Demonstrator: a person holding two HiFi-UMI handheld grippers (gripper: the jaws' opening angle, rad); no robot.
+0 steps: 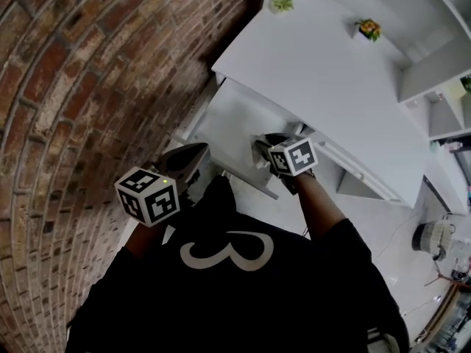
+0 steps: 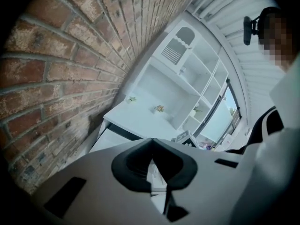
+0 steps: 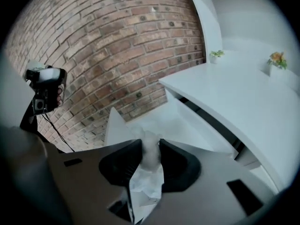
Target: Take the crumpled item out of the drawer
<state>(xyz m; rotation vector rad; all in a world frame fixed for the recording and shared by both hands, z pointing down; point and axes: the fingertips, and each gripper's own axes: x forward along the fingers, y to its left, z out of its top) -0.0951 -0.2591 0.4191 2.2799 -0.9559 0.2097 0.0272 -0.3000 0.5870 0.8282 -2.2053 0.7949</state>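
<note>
The crumpled item [image 3: 146, 179] – white, paper-like – sits pinched between the jaws of the right gripper [image 3: 150, 145], which are closed narrowly on it. It hangs over the open drawer [image 3: 161, 120], clear of the drawer's white floor. The drawer is pulled out from under the white table [image 3: 243, 97], where two small potted plants [image 1: 280, 4] [image 1: 368, 29] stand. The left gripper [image 2: 152, 144] hovers near the brick wall [image 1: 73, 87], its jaw tips together and holding nothing.

A black short-sleeved shirt [image 1: 243, 300] bears a white curled mark [image 1: 228, 250] — the left gripper [image 2: 152, 140] and right gripper [image 3: 151, 141] are pale grey, black-padded, each with a black-and-white marker cube [image 1: 148, 195].
</note>
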